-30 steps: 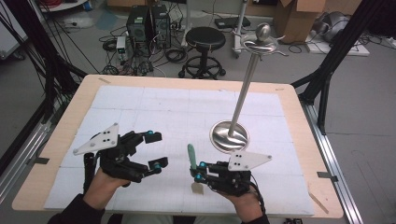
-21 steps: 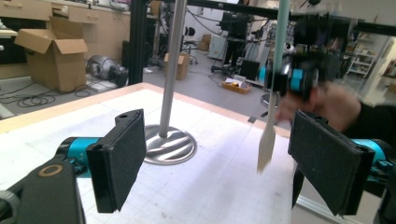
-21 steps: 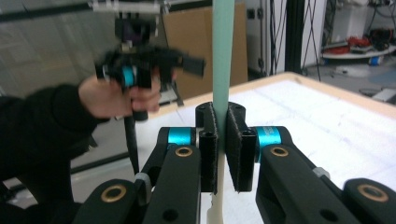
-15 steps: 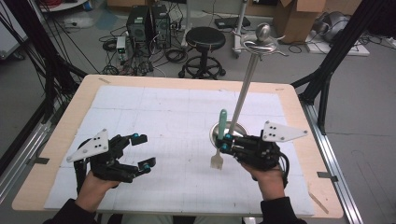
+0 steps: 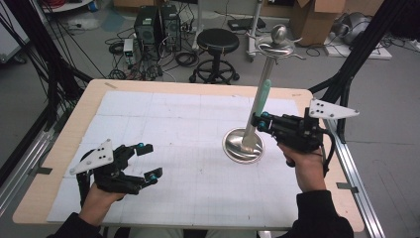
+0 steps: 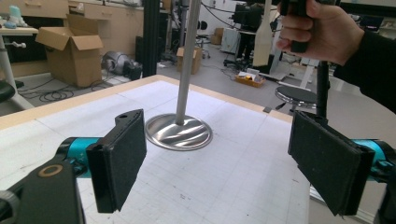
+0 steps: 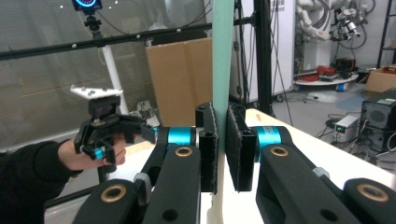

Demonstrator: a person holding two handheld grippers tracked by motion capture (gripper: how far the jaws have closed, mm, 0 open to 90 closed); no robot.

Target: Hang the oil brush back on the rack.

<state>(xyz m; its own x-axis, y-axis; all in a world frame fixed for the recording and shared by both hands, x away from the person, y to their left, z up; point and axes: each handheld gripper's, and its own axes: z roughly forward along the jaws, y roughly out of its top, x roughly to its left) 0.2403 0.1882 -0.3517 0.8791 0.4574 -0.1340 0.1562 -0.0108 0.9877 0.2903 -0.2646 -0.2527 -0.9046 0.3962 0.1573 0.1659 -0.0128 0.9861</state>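
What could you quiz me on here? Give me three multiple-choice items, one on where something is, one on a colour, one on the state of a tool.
1. Where does the metal stand rest?
A. on the floor
B. on the table's right half
C. on the stool

2. What colour is the handle of the spatula?
A. red
B. yellow
C. pale green

3. How is the left tool right now?
A. jaws apart, nothing between them
C. hanging on the stand
B. clamped on the spatula

Answers:
1 B, the high view shows its round base on the white mat toward the right edge.
2 C, the right tool grips a pale green handle.
3 A, the left gripper view shows both pads wide apart with only table between them.
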